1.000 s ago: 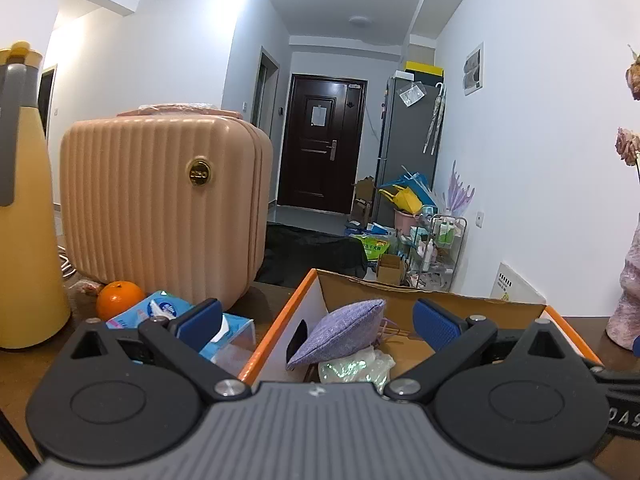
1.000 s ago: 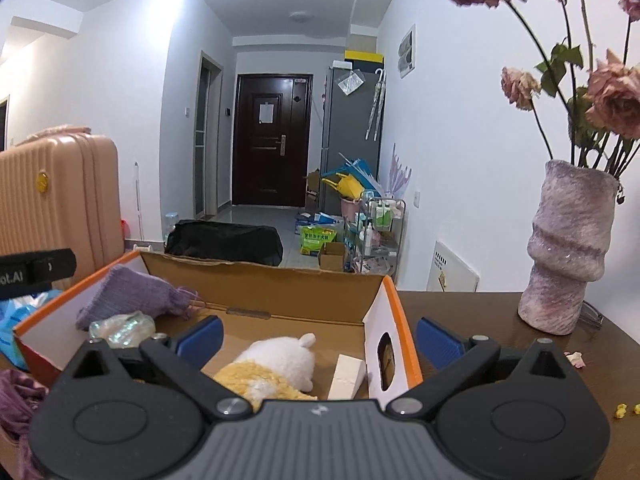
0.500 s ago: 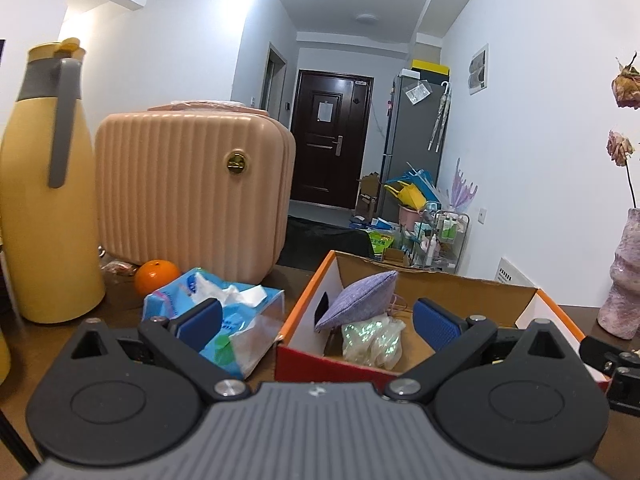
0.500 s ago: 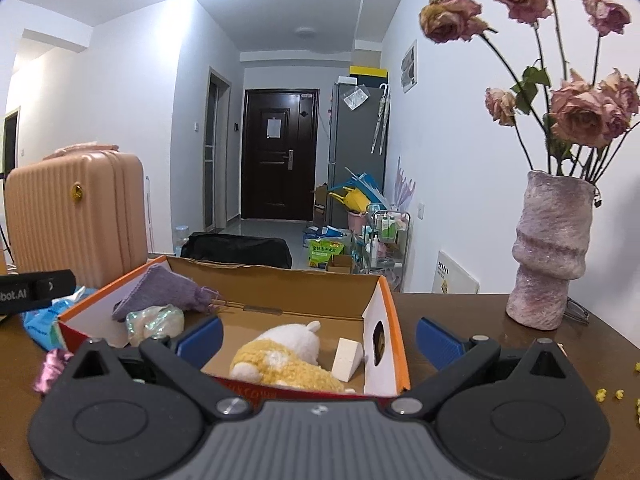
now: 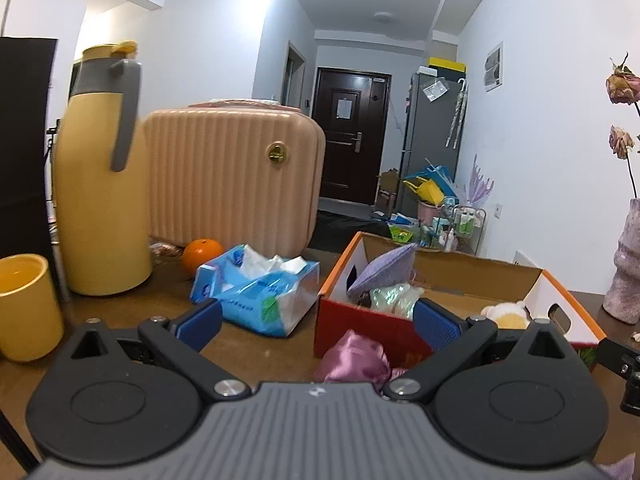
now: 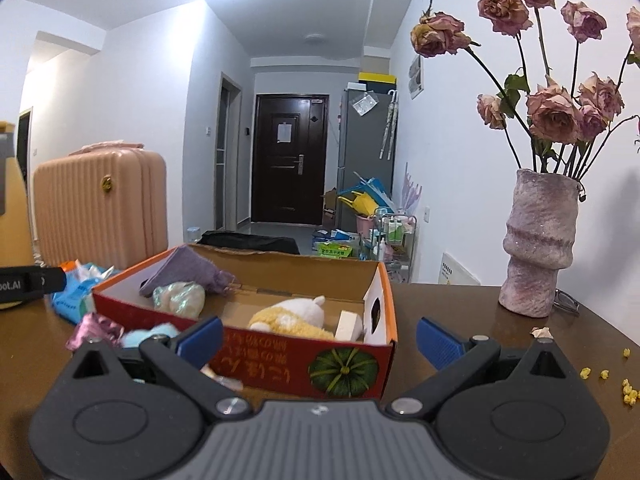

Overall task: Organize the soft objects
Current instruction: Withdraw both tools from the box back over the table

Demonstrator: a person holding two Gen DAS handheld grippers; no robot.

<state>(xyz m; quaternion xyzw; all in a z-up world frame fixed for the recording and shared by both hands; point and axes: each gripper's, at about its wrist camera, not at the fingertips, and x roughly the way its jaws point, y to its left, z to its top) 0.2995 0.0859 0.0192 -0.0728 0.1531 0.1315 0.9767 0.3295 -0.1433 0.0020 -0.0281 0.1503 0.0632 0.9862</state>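
Note:
An open red and orange cardboard box stands on the brown table. It holds a purple pouch, a shiny pale bag, a yellow and white plush toy and a white block. A pink satin pouch lies on the table just in front of the box, between my left gripper's fingers; it also shows in the right wrist view beside a light blue soft item. My left gripper is open and empty. My right gripper is open and empty, facing the box front.
A blue tissue pack, an orange, a pink suitcase, a yellow thermos and a yellow cup stand left of the box. A vase of dried roses stands at the right. Yellow crumbs lie nearby.
Both grippers have drawn back and away from the box toward me. The box front, the pink pouch and the light blue item have come into view. Both stay open.

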